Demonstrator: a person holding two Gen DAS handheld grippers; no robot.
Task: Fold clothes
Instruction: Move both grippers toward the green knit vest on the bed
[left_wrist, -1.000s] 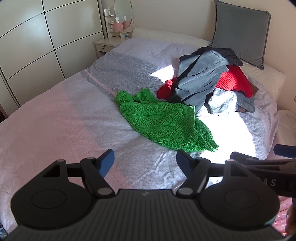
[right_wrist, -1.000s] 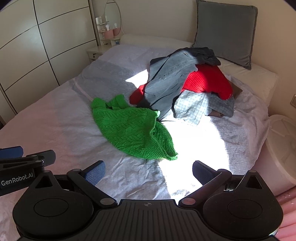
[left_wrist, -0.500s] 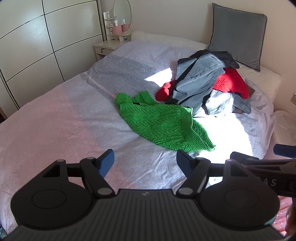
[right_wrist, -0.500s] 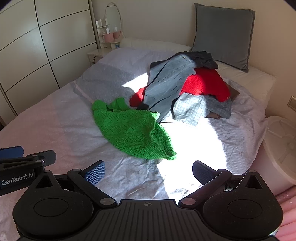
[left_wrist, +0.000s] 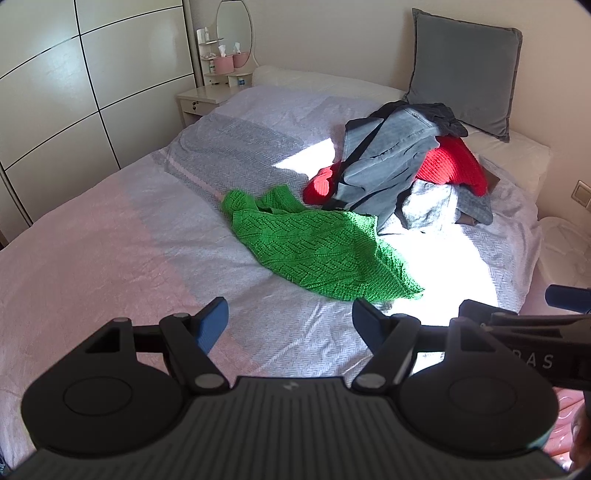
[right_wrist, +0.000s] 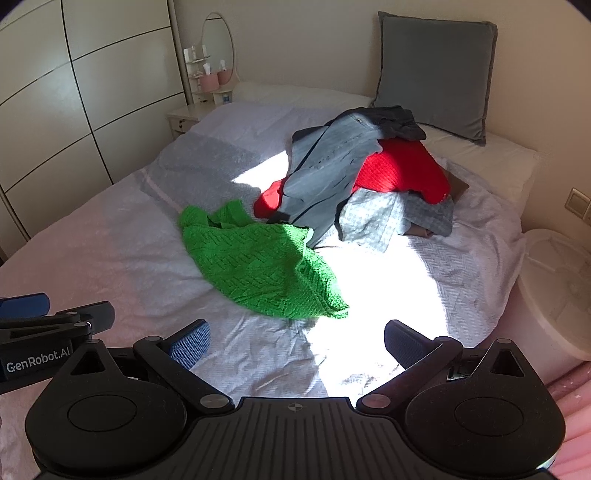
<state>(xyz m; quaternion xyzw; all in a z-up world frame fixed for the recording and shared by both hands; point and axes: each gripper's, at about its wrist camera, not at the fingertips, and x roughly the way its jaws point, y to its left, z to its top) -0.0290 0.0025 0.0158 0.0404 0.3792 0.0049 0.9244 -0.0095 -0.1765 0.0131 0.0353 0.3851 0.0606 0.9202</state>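
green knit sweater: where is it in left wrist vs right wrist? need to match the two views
Left wrist: green knit sweater lies at frame centre, spread on the bed, toward the lower left of the clothes pile.
Right wrist: green knit sweater lies left of centre, also toward the lower left of the pile.
Shared landmark: the grey cushion against the wall at upper right.

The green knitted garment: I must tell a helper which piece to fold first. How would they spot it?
Start at the bed and find the heap of clothes below the grey cushion. The green knitted garment lies spread on the cover just in front of that heap. It is the only green piece, apart from the heap's red and grey items.
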